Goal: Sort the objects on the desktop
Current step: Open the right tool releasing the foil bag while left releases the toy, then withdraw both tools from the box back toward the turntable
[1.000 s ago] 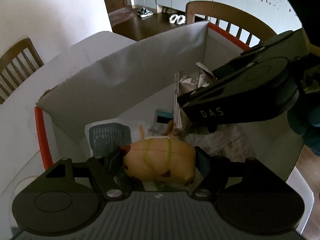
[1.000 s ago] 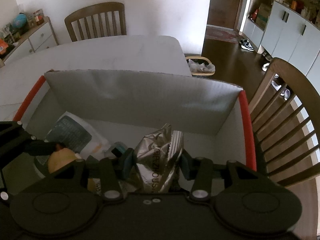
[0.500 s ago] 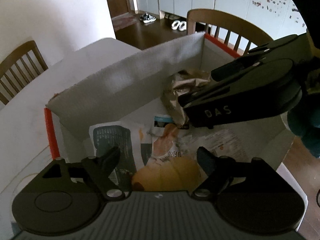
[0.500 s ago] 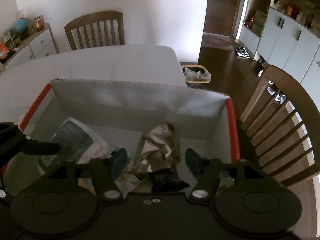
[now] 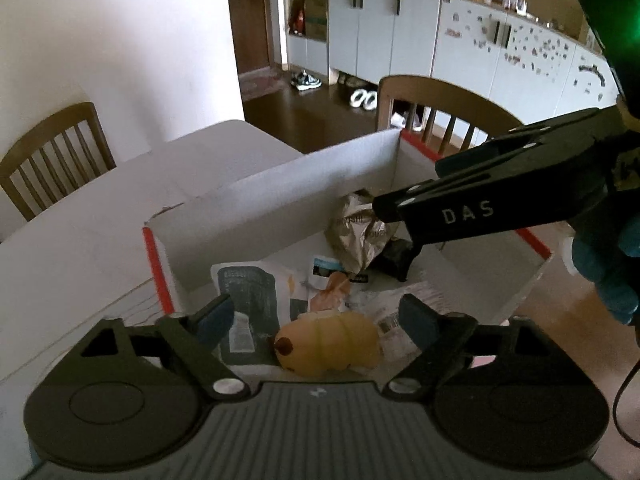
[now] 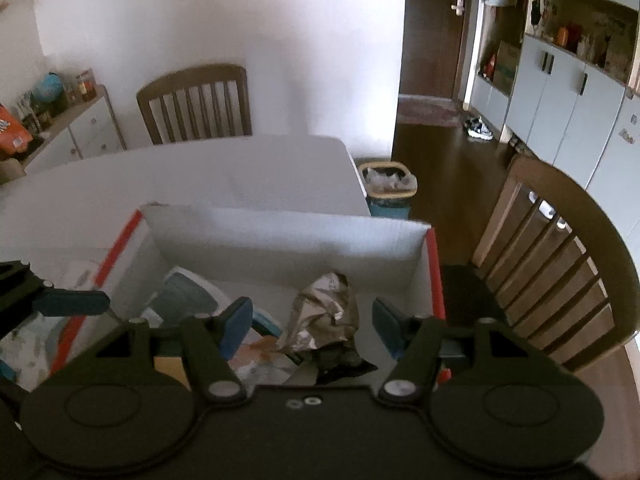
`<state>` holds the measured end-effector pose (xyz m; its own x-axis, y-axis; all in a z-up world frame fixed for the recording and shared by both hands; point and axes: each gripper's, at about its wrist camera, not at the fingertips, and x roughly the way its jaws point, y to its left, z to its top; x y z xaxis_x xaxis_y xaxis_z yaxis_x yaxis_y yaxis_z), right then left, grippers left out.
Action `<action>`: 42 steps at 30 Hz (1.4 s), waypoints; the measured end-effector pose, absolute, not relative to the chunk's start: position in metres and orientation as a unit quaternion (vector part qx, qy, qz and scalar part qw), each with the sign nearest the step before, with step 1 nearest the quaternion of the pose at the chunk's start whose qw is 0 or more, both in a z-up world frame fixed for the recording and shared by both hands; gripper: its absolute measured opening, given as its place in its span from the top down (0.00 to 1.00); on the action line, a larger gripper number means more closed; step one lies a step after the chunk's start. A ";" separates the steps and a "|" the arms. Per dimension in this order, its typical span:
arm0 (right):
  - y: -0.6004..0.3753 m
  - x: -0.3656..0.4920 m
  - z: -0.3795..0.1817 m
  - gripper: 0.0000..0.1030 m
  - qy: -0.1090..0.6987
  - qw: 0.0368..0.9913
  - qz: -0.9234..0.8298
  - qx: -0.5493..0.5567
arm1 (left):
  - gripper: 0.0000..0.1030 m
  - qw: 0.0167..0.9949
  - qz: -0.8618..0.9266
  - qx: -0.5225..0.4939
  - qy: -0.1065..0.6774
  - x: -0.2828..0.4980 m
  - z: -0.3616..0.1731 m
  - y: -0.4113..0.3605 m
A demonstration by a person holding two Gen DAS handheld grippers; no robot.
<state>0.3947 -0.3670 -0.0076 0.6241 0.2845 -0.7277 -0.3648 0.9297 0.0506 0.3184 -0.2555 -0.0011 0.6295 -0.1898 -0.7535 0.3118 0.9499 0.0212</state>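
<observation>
A white cardboard box [image 5: 280,200] with red edges stands on the white table. In it lies a yellow plush toy [image 5: 328,346] with brown spots, on printed papers [image 5: 248,292]. My left gripper [image 5: 316,318] hovers above the toy, its jaws opening and clear of it. A crumpled silver foil bag [image 6: 328,316] lies at the right side of the box [image 6: 280,236]. Above it my right gripper [image 6: 312,322] has its jaws opening, with the pads off the bag. The right gripper's black body [image 5: 480,200] reaches in from the right in the left wrist view, over the foil bag [image 5: 360,232].
Wooden chairs stand at the table's far side [image 6: 196,104] and just right of the box [image 6: 560,264]. A lined waste basket [image 6: 388,188] sits on the dark floor beyond the table corner. Cabinets [image 5: 400,28] line the back wall. One left fingertip [image 6: 72,304] shows at the box's left edge.
Both grippers opened and rose. The left one let go of the yellow toy, which now lies in the box. The right one released the foil bag, which settled onto the box floor.
</observation>
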 end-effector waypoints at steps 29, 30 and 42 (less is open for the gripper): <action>-0.307 0.294 0.036 0.26 0.341 0.919 0.195 -0.040 | 0.00 0.935 -0.123 0.032 0.331 0.208 0.031 -0.156; -0.301 0.289 0.035 0.26 0.338 0.920 0.195 -0.044 | 0.00 0.936 -0.120 0.030 0.330 0.203 0.032 -0.150; -0.239 0.237 0.033 0.26 0.326 0.917 0.225 -0.039 | 0.00 0.941 -0.097 0.024 0.323 0.145 0.026 -0.083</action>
<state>0.2366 -0.2392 0.0326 0.6865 0.3869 -0.6157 -0.4375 0.8961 0.0752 0.1447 -0.0834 0.0264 0.7727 -0.1664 -0.6126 0.1974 0.9802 -0.0173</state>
